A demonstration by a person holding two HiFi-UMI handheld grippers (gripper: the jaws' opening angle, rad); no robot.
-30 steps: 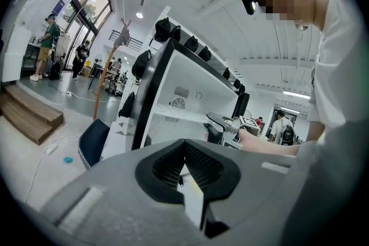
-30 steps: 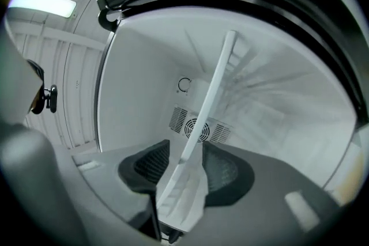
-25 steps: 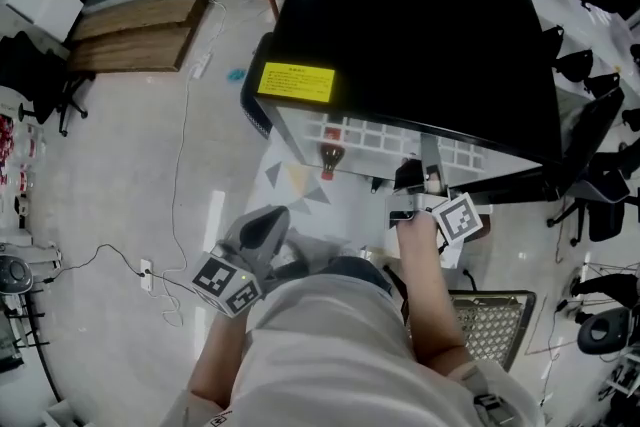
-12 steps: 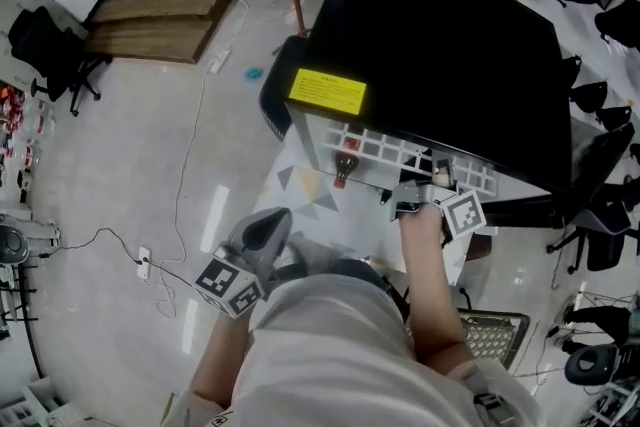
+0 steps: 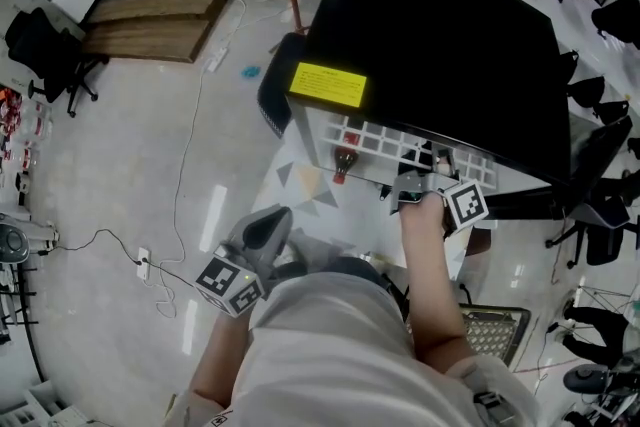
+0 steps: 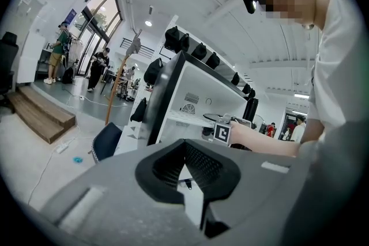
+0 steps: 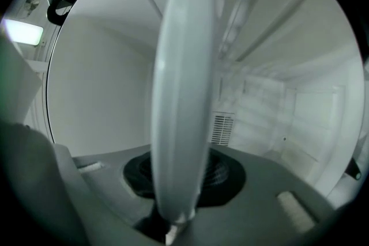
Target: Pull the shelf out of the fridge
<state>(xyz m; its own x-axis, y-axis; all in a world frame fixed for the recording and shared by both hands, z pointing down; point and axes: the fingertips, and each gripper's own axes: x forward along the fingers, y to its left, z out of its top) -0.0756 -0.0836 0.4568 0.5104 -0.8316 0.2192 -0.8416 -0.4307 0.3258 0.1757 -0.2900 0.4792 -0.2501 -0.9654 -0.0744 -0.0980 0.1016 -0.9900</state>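
Shelf (image 5: 400, 147) sits in the fridge (image 5: 440, 35). Its white grid shows along the open front edge, and compared with a moment ago it has not come forward.

At the left, the left hand-held gripper (image 5: 262, 233) hangs low beside the person's body, well apart from the fridge. Its jaws are a little apart, with nothing between them.

A bottle (image 5: 345, 161) stands near the left end of the grid. I cannot tell whether it rests on it.

Toward the right end, the right hand-held gripper (image 5: 410, 187) has just been closing its jaws. The shelf's front rim now stands between them and appears clamped.

So the grasp looks made, and I judge that the outward pull can begin, with care for the bottle.
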